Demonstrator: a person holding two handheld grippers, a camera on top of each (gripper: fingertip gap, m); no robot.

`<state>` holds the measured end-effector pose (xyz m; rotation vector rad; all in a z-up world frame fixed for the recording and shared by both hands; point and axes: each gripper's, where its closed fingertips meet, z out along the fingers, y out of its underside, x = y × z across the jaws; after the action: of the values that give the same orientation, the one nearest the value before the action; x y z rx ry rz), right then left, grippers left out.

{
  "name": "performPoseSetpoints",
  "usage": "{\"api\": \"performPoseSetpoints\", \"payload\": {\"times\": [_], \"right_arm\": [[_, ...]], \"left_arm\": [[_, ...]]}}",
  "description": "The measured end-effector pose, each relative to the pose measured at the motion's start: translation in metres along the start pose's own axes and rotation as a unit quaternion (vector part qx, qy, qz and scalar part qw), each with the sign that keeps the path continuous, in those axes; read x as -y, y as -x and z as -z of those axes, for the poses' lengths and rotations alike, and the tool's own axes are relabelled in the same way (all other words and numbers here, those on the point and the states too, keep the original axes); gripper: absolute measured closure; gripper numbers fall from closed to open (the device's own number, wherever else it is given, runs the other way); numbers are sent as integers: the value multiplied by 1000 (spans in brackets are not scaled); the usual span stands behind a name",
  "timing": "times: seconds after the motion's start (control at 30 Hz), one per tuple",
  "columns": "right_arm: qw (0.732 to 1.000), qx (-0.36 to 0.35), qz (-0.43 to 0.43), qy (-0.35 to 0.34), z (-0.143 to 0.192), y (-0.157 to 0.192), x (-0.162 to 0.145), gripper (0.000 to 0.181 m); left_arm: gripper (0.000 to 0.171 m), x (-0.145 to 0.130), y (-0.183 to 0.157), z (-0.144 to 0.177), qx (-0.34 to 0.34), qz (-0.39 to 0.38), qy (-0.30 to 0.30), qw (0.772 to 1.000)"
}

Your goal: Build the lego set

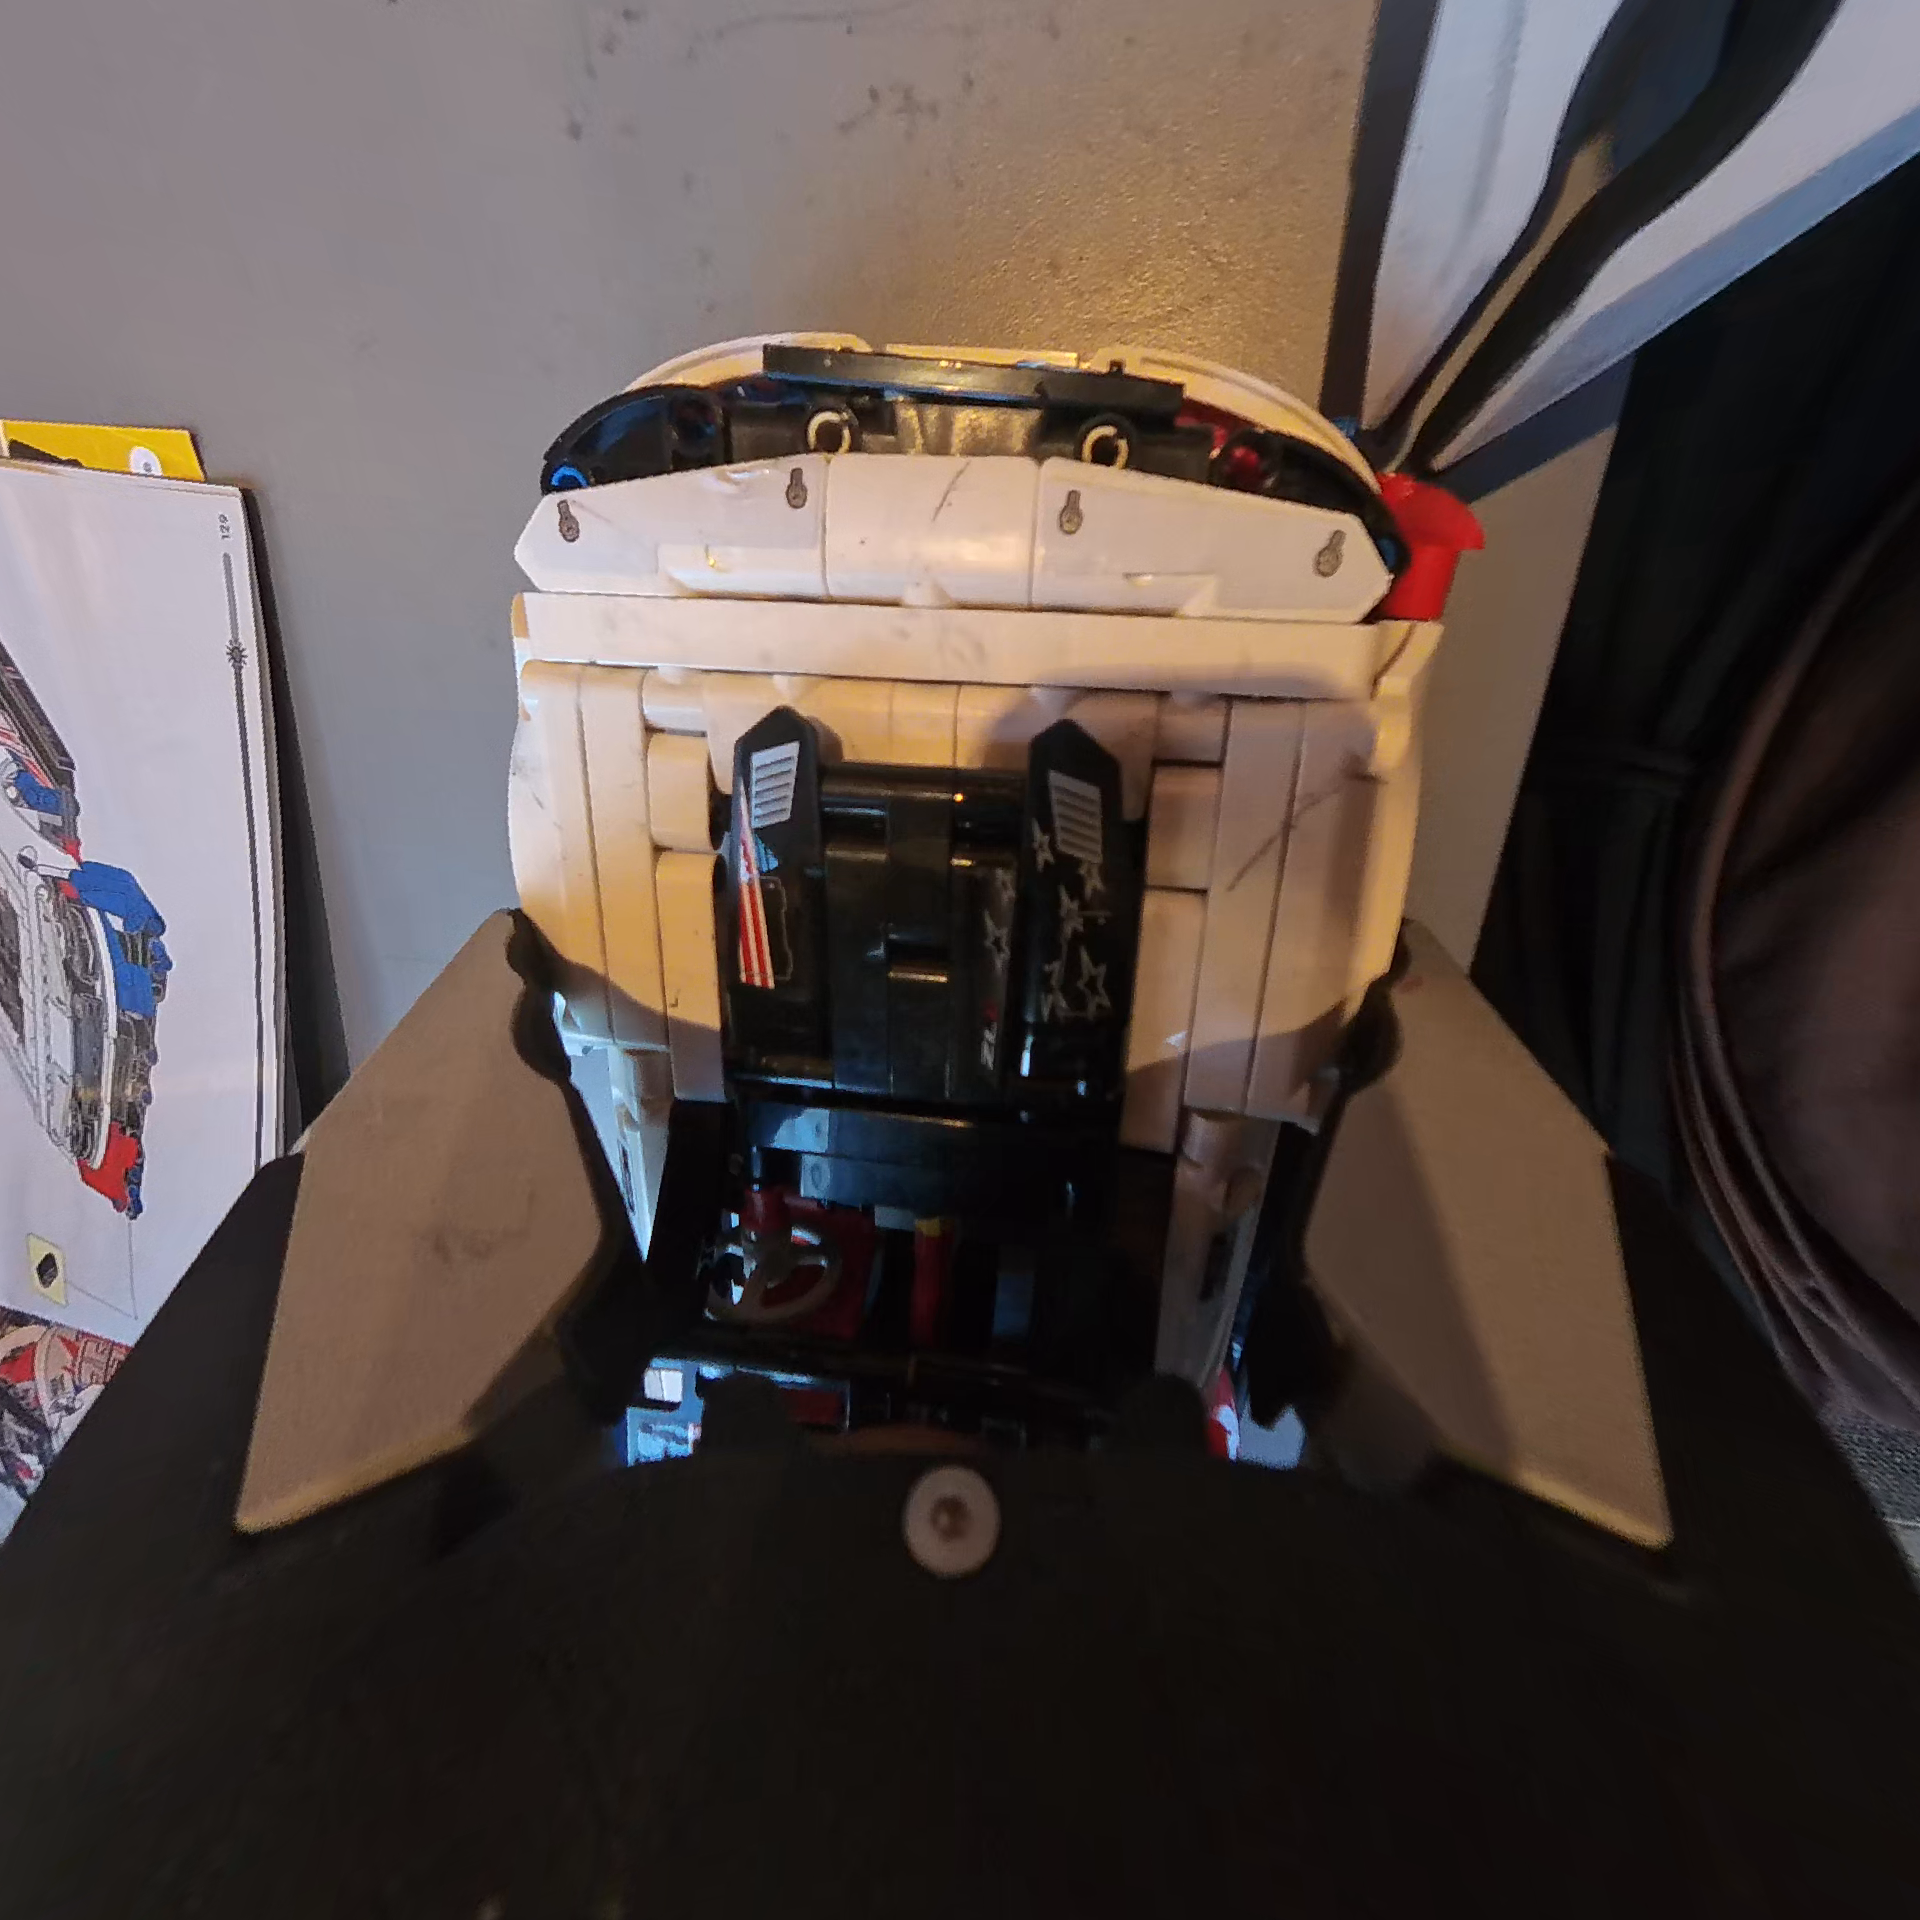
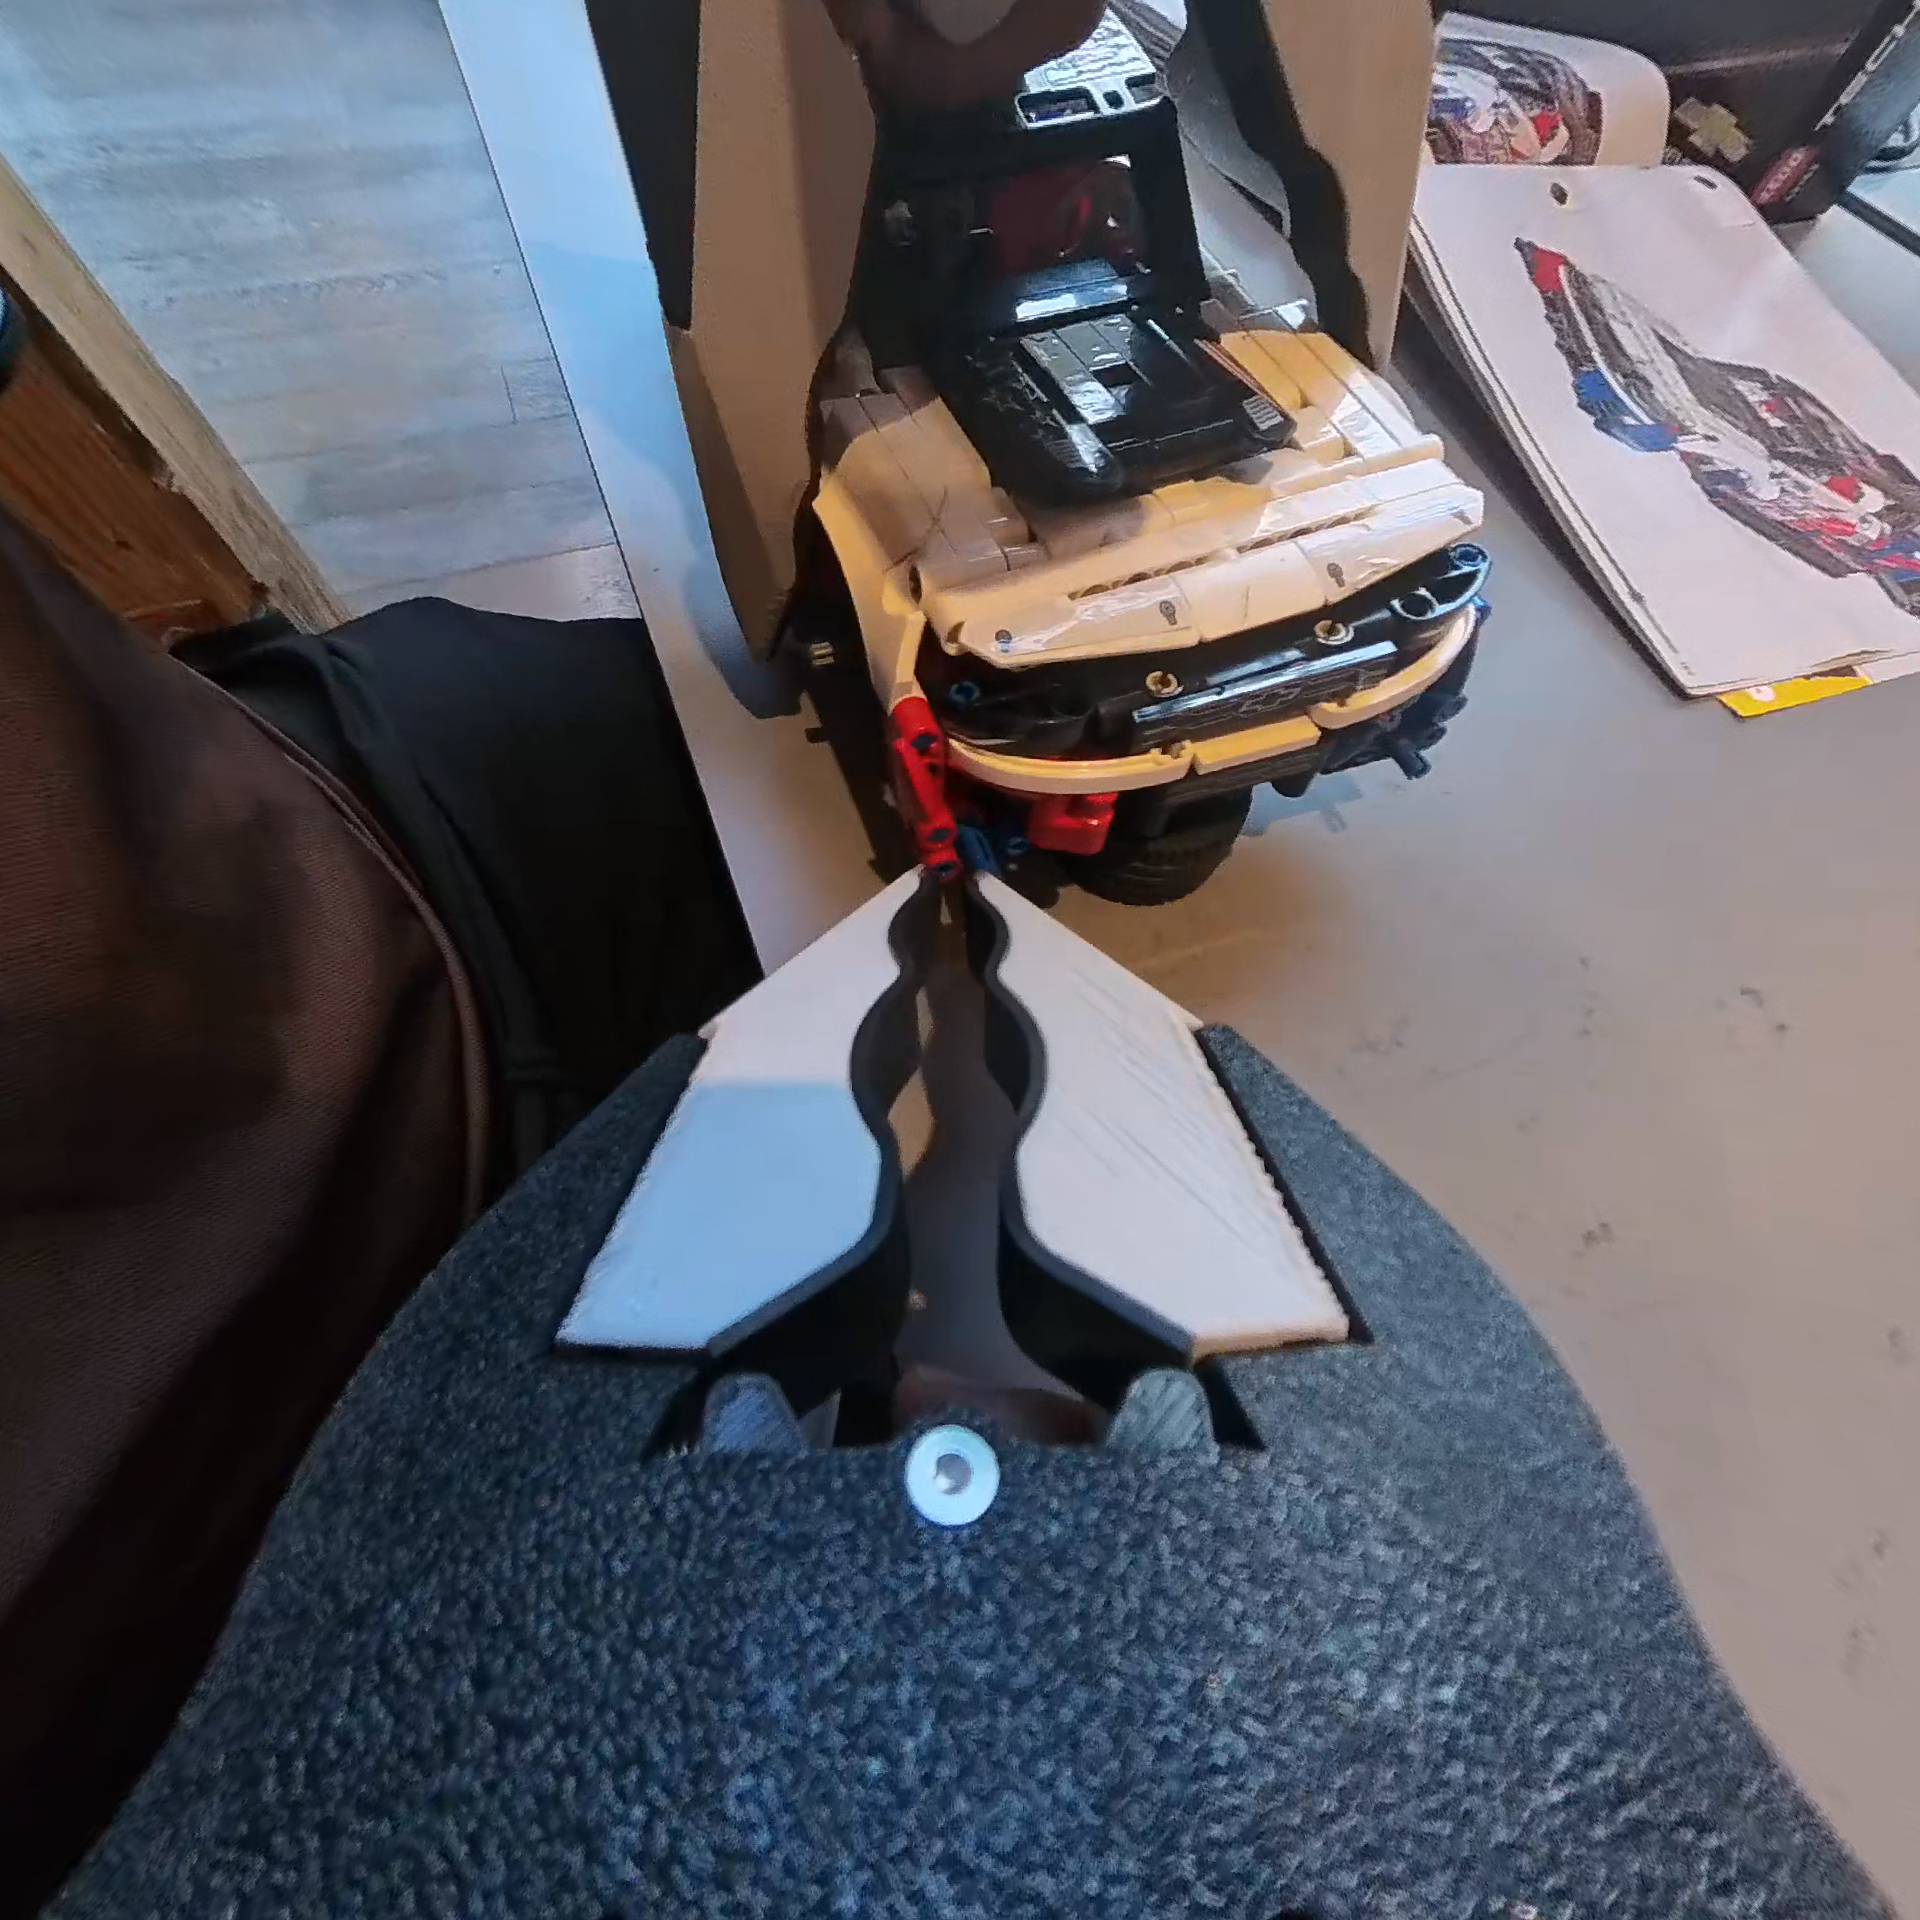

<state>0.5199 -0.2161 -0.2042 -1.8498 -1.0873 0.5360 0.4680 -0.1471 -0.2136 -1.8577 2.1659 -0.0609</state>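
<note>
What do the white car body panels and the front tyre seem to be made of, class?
White body panels: probably hard moulded plastic, glossy, judging by sharp highlights and crisp seams between pieces. Front tyre: likely rubber, matte black with ridged tread and no shine.

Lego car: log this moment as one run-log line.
left gripper: shut on lego car body | right gripper: shut on red beam at front corner | manual: open on table
</note>
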Motion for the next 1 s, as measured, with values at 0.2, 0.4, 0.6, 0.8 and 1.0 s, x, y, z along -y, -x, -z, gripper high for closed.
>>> {"api": "performPoseSetpoints", "payload": {"times": [0.2,0.4,0.6,0.8,1.0], "right_arm": [[1000,6,23,7,1,3,1,181],[999,16,31,18,-2,7,3,181],[998,15,55,30,-4,6,2,181],[996,25,71,37,1,4,-2,181],[997,-56,-46,-37,62,-76,-13,171]], "left_arm": [[22,1,0,0,0,0,-3,1000],[22,1,0,-1,4,-2,0,1000],[22,0,0,-1,12,-3,3,1000],[22,1,0,-2,16,-1,4,1000],[21,0,-1,0,3,2,4,1000]]}}
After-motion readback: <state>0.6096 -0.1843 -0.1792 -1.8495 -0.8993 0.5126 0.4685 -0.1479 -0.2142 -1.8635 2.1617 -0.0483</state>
